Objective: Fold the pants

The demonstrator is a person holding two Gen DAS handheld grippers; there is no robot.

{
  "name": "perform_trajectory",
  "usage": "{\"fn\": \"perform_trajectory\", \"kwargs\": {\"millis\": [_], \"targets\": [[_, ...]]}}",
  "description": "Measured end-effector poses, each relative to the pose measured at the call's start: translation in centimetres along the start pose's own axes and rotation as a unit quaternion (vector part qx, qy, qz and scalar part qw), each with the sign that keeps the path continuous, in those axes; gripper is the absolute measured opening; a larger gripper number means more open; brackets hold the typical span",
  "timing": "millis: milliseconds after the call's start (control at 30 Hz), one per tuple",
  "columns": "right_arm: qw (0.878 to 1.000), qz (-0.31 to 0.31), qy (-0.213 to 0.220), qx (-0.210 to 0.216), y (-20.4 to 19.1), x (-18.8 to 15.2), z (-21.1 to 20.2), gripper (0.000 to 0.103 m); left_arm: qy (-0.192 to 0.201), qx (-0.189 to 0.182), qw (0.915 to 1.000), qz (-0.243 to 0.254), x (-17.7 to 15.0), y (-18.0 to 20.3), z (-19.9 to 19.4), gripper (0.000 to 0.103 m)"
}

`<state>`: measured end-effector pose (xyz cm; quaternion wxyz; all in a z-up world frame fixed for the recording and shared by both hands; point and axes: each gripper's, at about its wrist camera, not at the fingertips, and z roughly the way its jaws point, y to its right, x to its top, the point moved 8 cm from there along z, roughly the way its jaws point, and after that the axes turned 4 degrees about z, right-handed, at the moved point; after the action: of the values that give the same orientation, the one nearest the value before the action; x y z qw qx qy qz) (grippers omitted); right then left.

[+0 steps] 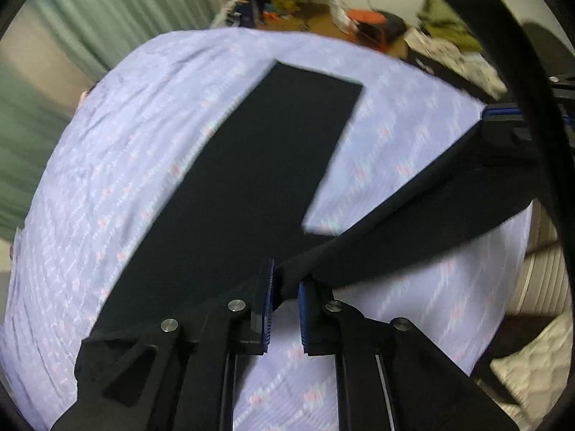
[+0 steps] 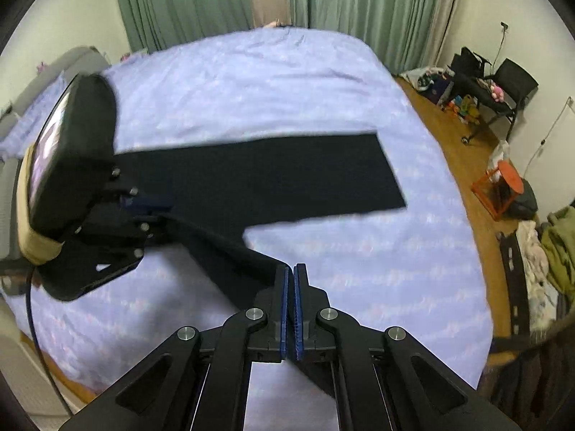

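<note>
left gripper (image 1: 285, 292) has its jaws pinched down on a fold of the black pants (image 1: 251, 165), a narrow gap left with the cloth bunched in it; the fabric runs from there up toward 2 o'clock as a taut raised band to the right gripper (image 1: 503, 125) at the frame edge; in its own view the right gripper (image 2: 291, 276) has its blue pads pressed together, jaws fully closed, with the edge of the pants (image 2: 258, 179) coming in at the tips from 10 o'clock, so it looks clamped on the edge; the rest of the pants is one long leg lying flat on the bed (image 2: 251, 82), stretching off toward 1 o'clock in the left view and toward 3 o'clock in the right view; lavender patterned sheet underneath; green curtains (image 2: 201, 3) at 12 o'clock past the bed; wood floor (image 2: 442, 136) with clutter and a black chair (image 2: 510, 82) over at 2 o'clock; both views a bit blurry
</note>
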<state>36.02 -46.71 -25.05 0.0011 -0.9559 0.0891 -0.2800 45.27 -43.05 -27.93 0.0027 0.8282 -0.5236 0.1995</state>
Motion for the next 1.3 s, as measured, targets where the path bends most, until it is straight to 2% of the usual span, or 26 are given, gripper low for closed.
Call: {"fn": "perform_trajectory", "kwargs": {"millis": [167,300,367,433,500,533,567,600,667,700,733,767,833,900,1000,1100,1167,1300], "targets": [[0.999,-0.026,0.041,0.005,3.3,7.7,1.3,0.003,0.024,0.04,0.9985,-0.03,6.4,-3.8,0.4,0.012],[0.997,-0.055,0.056,-0.002,5.7,14.0,4.9,0.003,0.024,0.049,0.997,-0.056,10.2,-6.9,3.2,0.011],[0.996,-0.069,0.06,-0.018,6.7,16.6,7.3,0.002,0.012,0.06,0.9959,-0.067,11.3,-8.1,5.5,0.01],[0.994,-0.076,0.056,-0.049,8.2,19.2,10.2,0.0,-0.018,0.064,0.9944,-0.082,11.8,-9.3,8.6,0.01],[0.994,-0.058,0.057,-0.08,10.1,21.0,12.0,0.001,-0.039,0.069,0.9932,-0.085,11.8,-10.0,10.8,0.01],[0.993,-0.038,0.059,-0.09,11.1,21.4,12.1,0.003,-0.051,0.074,0.992,-0.088,12.0,-10.4,12.0,0.01],[0.993,-0.013,0.062,-0.098,12.3,21.7,11.9,0.012,-0.057,0.078,0.9906,-0.097,12.2,-10.8,12.9,0.01],[0.993,0.012,0.071,-0.091,13.4,22.0,11.4,0.027,-0.054,0.079,0.99,-0.103,12.5,-10.9,12.9,0.01],[0.993,0.03,0.081,-0.085,14.7,21.6,10.4,0.046,-0.035,0.079,0.9878,-0.129,13.8,-11.2,12.6,0.013],[0.992,0.032,0.085,-0.09,15.1,21.3,9.8,0.05,-0.023,0.082,0.9864,-0.14,14.2,-11.4,11.9,0.028],[0.991,0.03,0.089,-0.095,15.5,20.9,9.2,0.05,-0.008,0.082,0.9854,-0.149,14.9,-11.3,11.1,0.047],[0.991,0.028,0.088,-0.095,15.7,20.6,8.7,0.05,0.007,0.08,0.9851,-0.152,15.4,-10.9,10.1,0.052],[0.992,0.03,0.086,-0.084,15.5,19.4,7.4,0.054,0.037,0.066,0.9847,-0.156,15.9,-9.9,7.8,0.053],[0.993,0.034,0.091,-0.066,15.1,18.3,5.8,0.063,0.055,0.052,0.9841,-0.161,15.6,-9.4,5.6,0.055],[0.993,0.027,0.106,-0.046,13.8,16.3,2.9,0.064,0.088,0.042,0.9818,-0.163,14.3,-7.7,1.6,0.065],[0.993,0.006,0.117,-0.025,11.5,14.3,-0.1,0.068,0.11,0.043,0.9785,-0.169,11.9,-6.5,-2.6,0.066],[0.992,-0.007,0.122,-0.01,9.9,13.0,-1.8,0.073,0.121,0.045,0.9732,-0.19,9.5,-6.0,-5.5,0.068],[0.991,-0.046,0.127,0.025,6.1,9.9,-5.1,0.074,0.137,0.072,0.9602,-0.232,4.3,-5.3,-10.6,0.074]]}}
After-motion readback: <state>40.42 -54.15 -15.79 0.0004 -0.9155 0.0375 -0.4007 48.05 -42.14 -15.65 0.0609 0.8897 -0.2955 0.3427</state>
